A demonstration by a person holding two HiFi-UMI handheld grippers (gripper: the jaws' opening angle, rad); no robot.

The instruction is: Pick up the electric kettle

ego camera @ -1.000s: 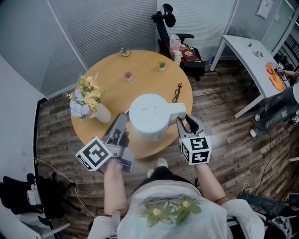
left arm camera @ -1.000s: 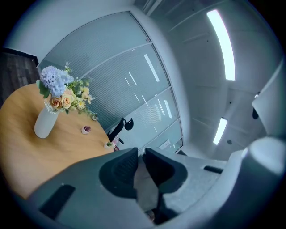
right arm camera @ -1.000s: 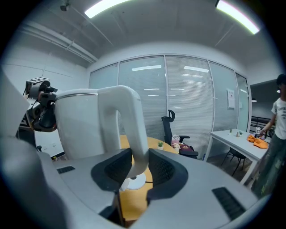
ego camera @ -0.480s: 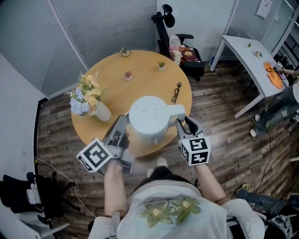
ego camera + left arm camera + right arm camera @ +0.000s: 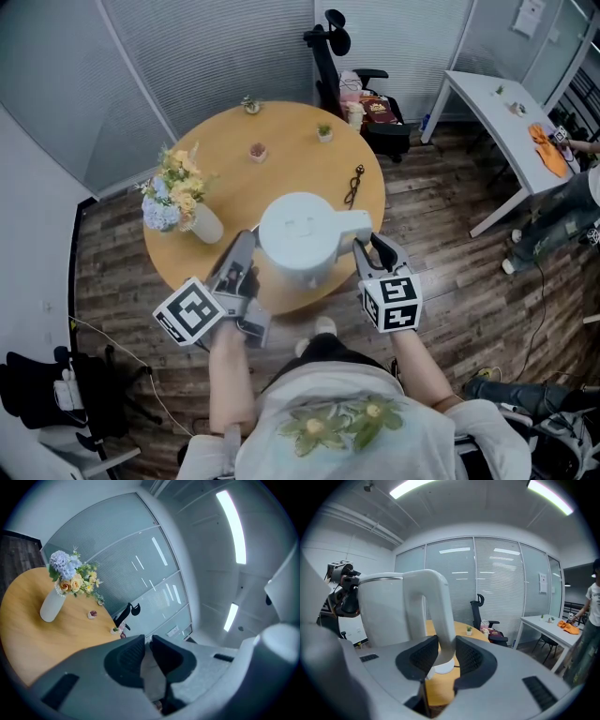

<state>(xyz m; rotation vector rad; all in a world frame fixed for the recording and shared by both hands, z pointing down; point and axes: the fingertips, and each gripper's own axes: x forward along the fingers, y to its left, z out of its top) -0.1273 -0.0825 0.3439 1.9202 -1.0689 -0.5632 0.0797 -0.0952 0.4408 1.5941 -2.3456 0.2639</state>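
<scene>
The white electric kettle (image 5: 300, 234) hangs in the air over the near edge of the round wooden table (image 5: 253, 187), between my two grippers. My right gripper (image 5: 370, 251) is shut on the kettle's handle (image 5: 438, 616); the pads press on both sides of its lower part (image 5: 446, 656). My left gripper (image 5: 246, 248) sits at the kettle's left side, its jaws nearly together on a thin pale edge of the kettle (image 5: 147, 660). In the right gripper view the kettle's body (image 5: 389, 611) fills the left, and a white round base (image 5: 440, 667) lies on the table below.
A white vase of flowers (image 5: 178, 202) stands at the table's left. Small plant pots (image 5: 258, 152) and a black cord (image 5: 355, 184) lie farther back. A black office chair (image 5: 352, 84) is behind the table, a white desk (image 5: 506, 122) at the right.
</scene>
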